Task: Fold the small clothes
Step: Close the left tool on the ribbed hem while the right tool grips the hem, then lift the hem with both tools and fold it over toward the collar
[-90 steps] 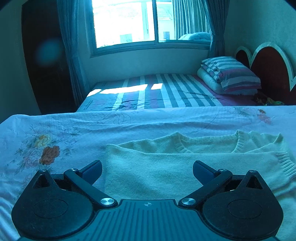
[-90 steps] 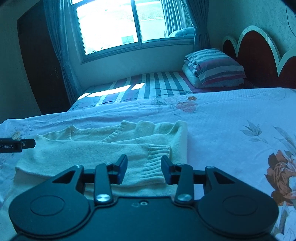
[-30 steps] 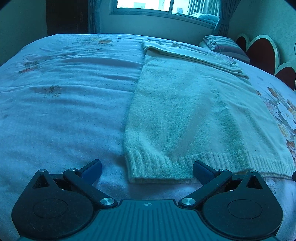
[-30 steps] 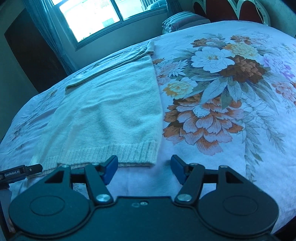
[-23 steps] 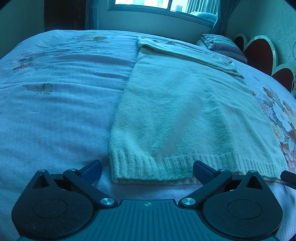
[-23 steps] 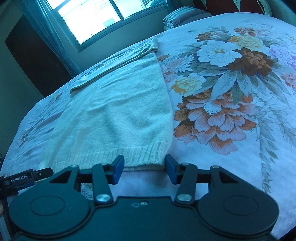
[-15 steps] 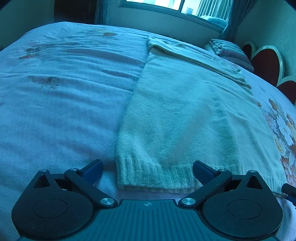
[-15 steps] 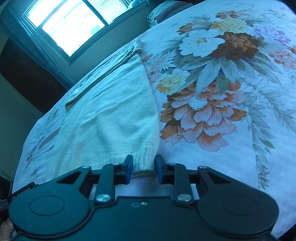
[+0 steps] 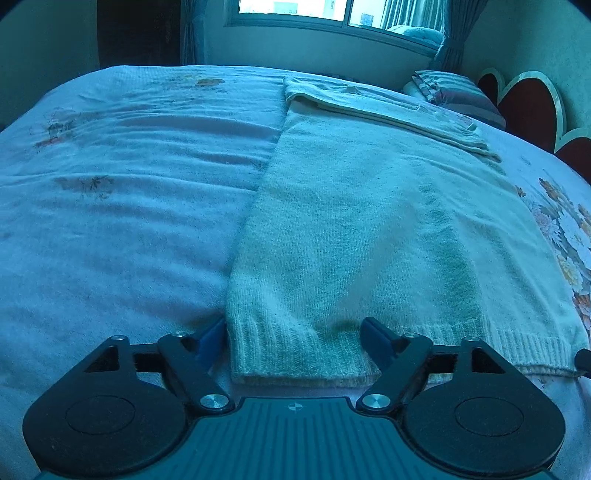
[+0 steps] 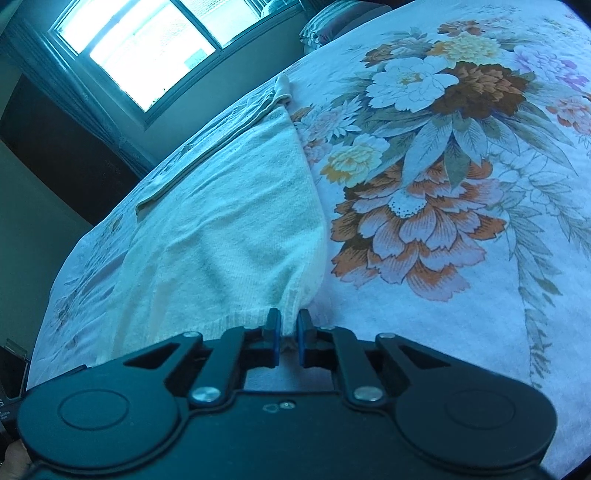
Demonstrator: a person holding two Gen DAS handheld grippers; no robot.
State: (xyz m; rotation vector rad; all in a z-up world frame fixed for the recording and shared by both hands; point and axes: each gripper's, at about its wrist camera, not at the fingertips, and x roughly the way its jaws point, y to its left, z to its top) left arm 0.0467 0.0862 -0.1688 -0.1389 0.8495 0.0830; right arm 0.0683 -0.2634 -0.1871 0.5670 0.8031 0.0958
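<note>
Sweater (image 9: pixel 354 229): flat on bed (image 9: pixel 122 206), sleeves folded in, body fold outstanding. Right tool (image 10: pixel 287 332) clamped on hem corner; left tool (image 9: pixel 293 338) spread wide astride opposite corner, not yet gripping.

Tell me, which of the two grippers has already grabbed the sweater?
The right gripper: its jaws pinch the sweater's hem corner. The left gripper's jaws straddle the hem, open.

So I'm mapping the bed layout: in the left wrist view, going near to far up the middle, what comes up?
left gripper → sweater hem → sweater body → folded sleeves → window
</note>
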